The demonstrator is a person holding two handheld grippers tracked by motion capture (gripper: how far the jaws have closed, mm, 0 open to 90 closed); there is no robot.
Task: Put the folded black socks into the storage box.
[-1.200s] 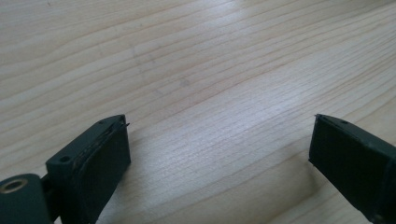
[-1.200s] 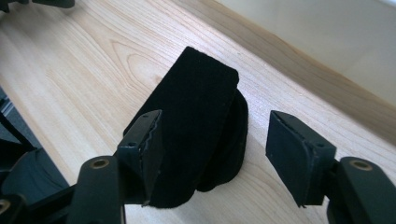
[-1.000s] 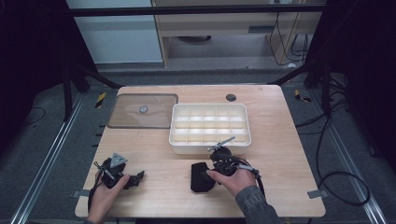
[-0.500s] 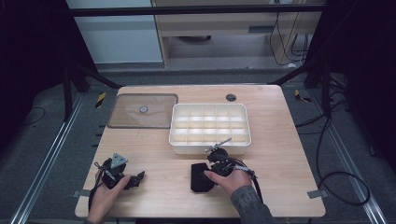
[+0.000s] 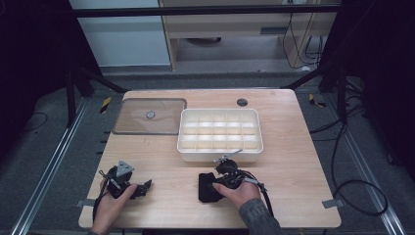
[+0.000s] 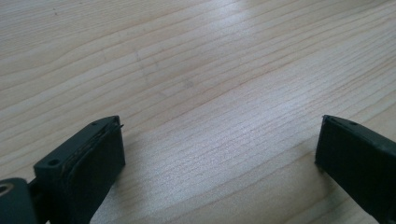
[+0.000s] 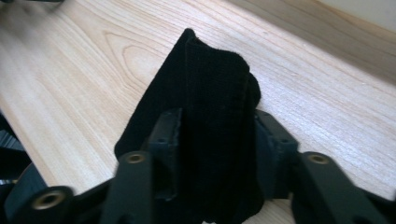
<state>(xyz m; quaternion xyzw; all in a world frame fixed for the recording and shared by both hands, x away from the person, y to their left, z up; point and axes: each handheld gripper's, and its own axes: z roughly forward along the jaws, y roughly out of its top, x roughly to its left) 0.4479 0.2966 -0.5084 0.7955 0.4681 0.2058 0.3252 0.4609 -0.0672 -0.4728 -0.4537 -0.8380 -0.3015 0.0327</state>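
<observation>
The right gripper (image 7: 215,140) has just been closing and now pinches a folded black cloth (image 7: 205,116) lying on the wooden table (image 5: 293,166) before the white compartment tray (image 5: 220,134), nothing yet moved, while the left gripper (image 6: 219,154) rests wide open, empty.

black cloth (image 7: 205,107), white tray (image 5: 220,152), pale wood-grain table (image 5: 293,166).

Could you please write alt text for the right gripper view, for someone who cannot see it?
The right gripper has just been closing its two black jaws on a folded black cloth, which bunches up between them on a light wooden table.
</observation>
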